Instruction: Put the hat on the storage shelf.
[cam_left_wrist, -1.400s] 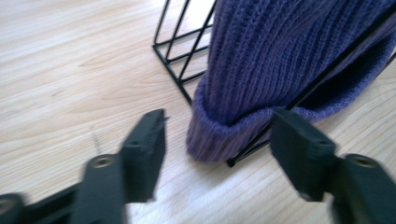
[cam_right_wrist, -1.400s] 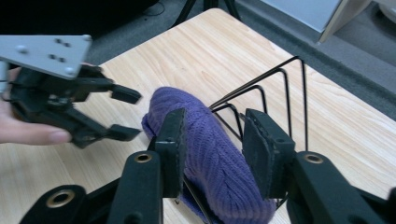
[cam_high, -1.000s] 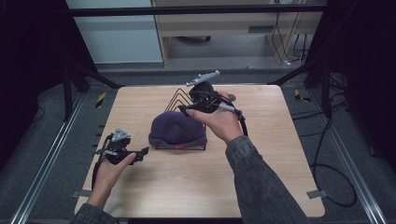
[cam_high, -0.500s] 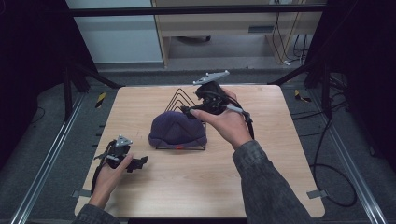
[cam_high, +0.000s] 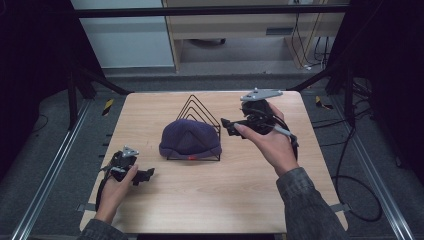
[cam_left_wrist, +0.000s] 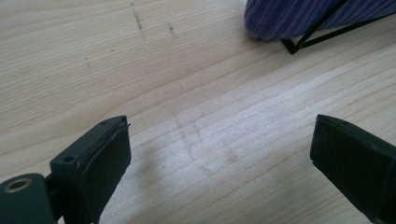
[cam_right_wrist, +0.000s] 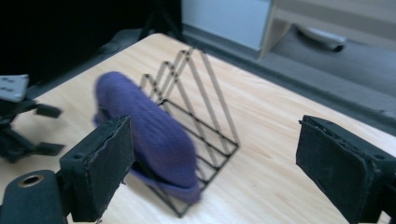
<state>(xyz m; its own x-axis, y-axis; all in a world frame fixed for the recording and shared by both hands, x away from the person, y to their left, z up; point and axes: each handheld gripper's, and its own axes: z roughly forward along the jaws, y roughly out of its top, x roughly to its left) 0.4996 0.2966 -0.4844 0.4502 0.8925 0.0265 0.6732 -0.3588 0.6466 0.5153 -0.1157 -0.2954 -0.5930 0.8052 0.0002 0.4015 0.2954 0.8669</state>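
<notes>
A purple knit hat (cam_high: 190, 137) lies draped over the front of a black wire rack (cam_high: 199, 107) with triangular dividers, at the table's middle. My right gripper (cam_high: 227, 127) hovers just right of the rack, pointing left at it. Its jaws have just been opening and stand open with nothing between them. In the right gripper view (cam_right_wrist: 215, 158) the hat (cam_right_wrist: 149, 126) and the rack (cam_right_wrist: 205, 107) lie ahead, apart from the pads. My left gripper (cam_high: 147, 176) rests low at the table's front left, open and empty (cam_left_wrist: 219, 149); the hat's edge (cam_left_wrist: 299, 16) is beyond it.
The wooden table (cam_high: 210, 200) has bare boards in front of and to the right of the rack. Dark floor, metal rails and cables surround it. A cabinet (cam_high: 250, 30) stands behind. The left gripper (cam_right_wrist: 18, 121) shows far off in the right gripper view.
The right gripper has drawn back to the right from the top of the hat, and its jaws have widened. The hat stays on the rack. The left hand has barely shifted.
</notes>
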